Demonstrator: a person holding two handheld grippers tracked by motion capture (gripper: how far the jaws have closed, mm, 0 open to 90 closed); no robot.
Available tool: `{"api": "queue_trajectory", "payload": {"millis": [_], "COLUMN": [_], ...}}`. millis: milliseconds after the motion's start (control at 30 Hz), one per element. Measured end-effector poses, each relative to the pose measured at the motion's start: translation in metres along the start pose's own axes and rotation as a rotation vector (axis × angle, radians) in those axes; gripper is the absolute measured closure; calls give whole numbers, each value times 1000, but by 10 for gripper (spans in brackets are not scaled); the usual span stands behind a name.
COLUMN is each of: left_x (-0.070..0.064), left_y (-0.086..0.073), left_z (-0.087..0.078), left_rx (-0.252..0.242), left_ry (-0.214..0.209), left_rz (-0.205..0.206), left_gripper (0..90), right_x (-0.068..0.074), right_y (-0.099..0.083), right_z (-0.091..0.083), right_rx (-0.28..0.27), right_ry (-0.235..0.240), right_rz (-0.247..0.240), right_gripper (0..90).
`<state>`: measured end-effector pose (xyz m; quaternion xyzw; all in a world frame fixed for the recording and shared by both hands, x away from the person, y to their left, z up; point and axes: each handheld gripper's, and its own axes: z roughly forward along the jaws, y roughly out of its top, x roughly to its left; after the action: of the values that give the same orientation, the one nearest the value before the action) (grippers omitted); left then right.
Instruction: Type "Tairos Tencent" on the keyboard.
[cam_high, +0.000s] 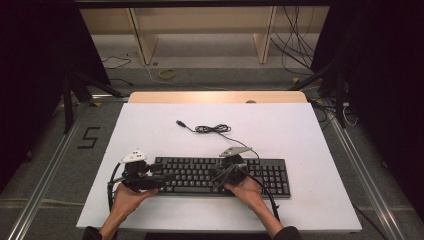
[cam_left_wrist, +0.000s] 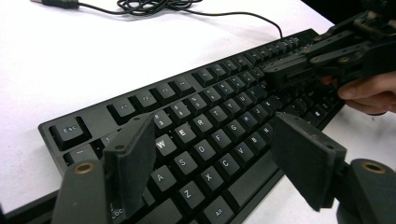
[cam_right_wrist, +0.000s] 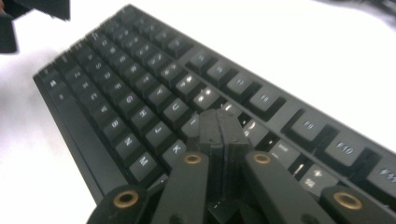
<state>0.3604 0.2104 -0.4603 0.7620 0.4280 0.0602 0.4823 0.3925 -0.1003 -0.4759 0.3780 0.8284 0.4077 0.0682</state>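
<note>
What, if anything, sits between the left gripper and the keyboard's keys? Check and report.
Nothing visible does. The left gripper hangs open over the keyboard, around the letter keys at its left end, with only bare keys beneath. The right gripper, shut, is farther along, over the middle keys, and the cable lies behind the keyboard.

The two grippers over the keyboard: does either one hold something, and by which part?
Nothing is held. The left gripper has its jaws open above the keyboard; the right gripper has its jaws shut together, empty, over the keys.
</note>
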Motion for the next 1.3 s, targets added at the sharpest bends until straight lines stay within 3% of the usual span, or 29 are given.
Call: {"api": "queue_trajectory", "payload": {"millis": [133,333,700,967,1300], "left_x": [2,3,4,1,-1], "left_y": [0,0,1,1,2], "left_z": [1,3,9,15,18], "left_rx": [4,16,66,115,146], "left_ry": [7,19,21,22,21], "left_rz": [4,7,37,68,84], "left_gripper": [314,365,576,731,871], "right_x": [-1,3,9,12,14], "right_y": [1,1,1,0,-3], "right_z": [-6,-12,-20,-24,-28], "right_rx": [-35,-60,-85,-100,-108], "right_ry": [13,43,86,86,84], "right_rz": [14,16,8,2,0], "right_gripper": [855,694,514,429,395]}}
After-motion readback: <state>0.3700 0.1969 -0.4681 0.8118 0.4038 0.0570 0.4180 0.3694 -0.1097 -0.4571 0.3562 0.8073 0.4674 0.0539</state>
